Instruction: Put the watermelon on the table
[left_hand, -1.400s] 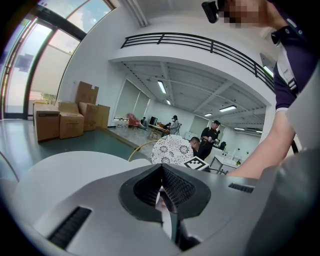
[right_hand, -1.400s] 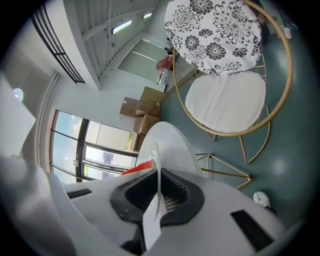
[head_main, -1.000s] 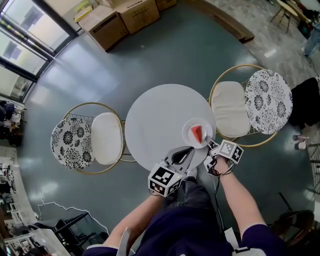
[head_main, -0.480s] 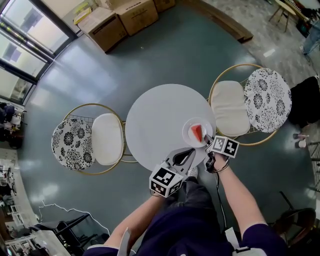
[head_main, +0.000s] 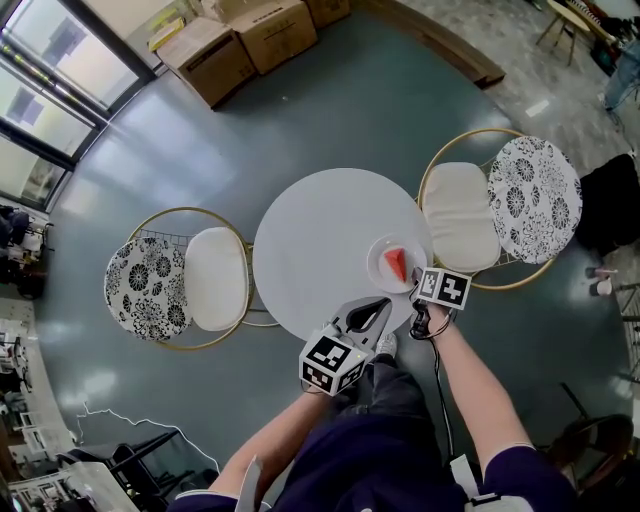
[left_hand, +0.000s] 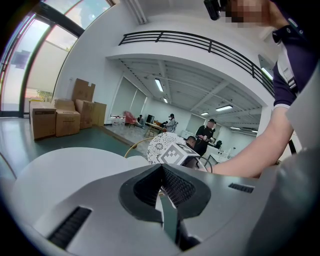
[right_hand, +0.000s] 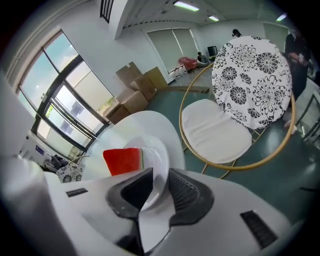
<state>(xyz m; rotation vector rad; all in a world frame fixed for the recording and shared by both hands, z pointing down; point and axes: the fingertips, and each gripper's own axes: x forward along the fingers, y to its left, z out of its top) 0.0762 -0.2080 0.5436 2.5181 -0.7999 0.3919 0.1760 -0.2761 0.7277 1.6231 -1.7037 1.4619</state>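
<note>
One right claw (right_hand: 160, 173) pinches the plate (right_hand: 156, 149) bearing watermelon (right_hand: 121, 161).

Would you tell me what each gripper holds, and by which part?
Right gripper: the plate, by its near rim, with watermelon on it. Left gripper: nothing.

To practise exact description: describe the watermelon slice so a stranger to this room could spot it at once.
Find the round white table between two gold-framed chairs. Near its right edge sits a white plate, its rim held by the right gripper. On it lies the watermelon slice, the only red thing on the table.
</note>
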